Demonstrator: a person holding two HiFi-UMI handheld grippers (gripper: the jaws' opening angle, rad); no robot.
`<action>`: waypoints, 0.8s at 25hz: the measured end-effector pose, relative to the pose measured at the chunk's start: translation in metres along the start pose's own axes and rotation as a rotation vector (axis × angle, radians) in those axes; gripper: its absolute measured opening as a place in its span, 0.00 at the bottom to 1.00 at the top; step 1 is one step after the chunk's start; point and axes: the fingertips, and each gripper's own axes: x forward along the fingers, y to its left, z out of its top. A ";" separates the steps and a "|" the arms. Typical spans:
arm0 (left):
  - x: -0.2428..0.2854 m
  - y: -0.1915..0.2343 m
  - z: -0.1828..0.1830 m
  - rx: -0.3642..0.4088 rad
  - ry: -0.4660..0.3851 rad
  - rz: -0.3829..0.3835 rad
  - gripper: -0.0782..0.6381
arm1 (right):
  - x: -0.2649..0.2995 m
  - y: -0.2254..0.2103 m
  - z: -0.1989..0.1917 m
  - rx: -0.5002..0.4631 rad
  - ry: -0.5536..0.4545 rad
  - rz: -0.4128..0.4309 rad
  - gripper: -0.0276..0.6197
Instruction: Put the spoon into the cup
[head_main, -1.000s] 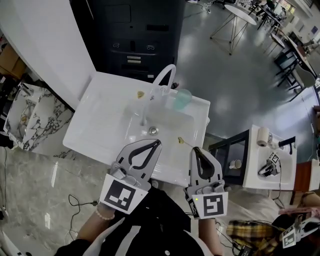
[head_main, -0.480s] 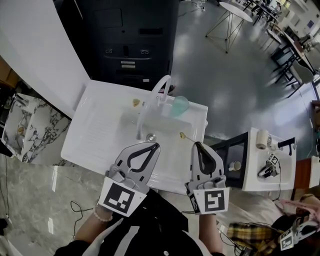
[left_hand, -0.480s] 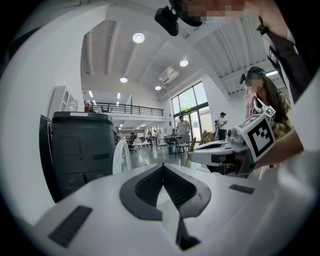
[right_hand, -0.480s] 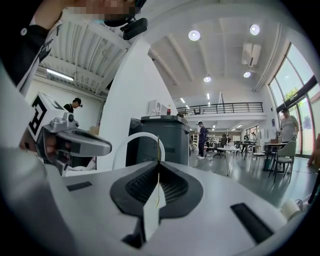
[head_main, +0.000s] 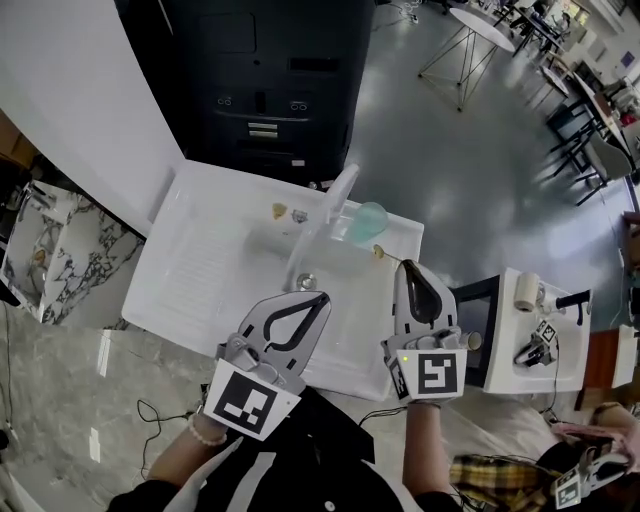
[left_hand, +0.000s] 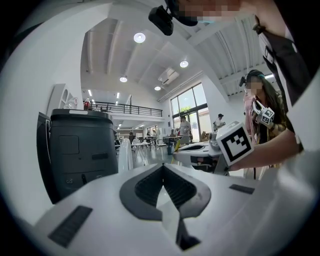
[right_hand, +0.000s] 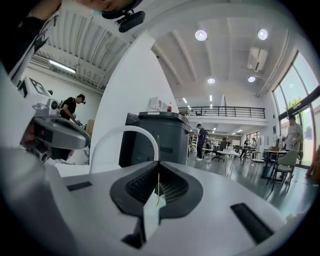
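A translucent teal cup stands on the far right corner of the white sink, just right of the faucet. My right gripper is shut on the thin handle of a small golden spoon, whose bowl sticks out toward the cup and hangs a little short of it. In the right gripper view the spoon shows edge-on between the closed jaws of that gripper. My left gripper hovers over the sink's near edge, shut with nothing in it; its jaws meet at the tip.
Two small yellowish bits lie on the sink's back rim, left of the faucet. The drain sits in the basin. A dark cabinet stands behind the sink. A second white stand with another gripper is at the right.
My right gripper has carried the spoon away from me and to the right, from over the basin toward the teal cup. The left gripper has drifted slightly to the right.
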 end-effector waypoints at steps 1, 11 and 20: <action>-0.001 0.001 -0.001 -0.001 0.000 0.001 0.10 | 0.005 -0.001 -0.002 -0.002 0.004 -0.002 0.06; -0.011 0.016 -0.006 0.009 0.018 0.016 0.10 | 0.050 -0.012 -0.023 -0.023 0.053 0.012 0.06; -0.020 0.025 -0.011 -0.003 0.032 0.049 0.10 | 0.086 -0.023 -0.053 -0.022 0.111 0.004 0.06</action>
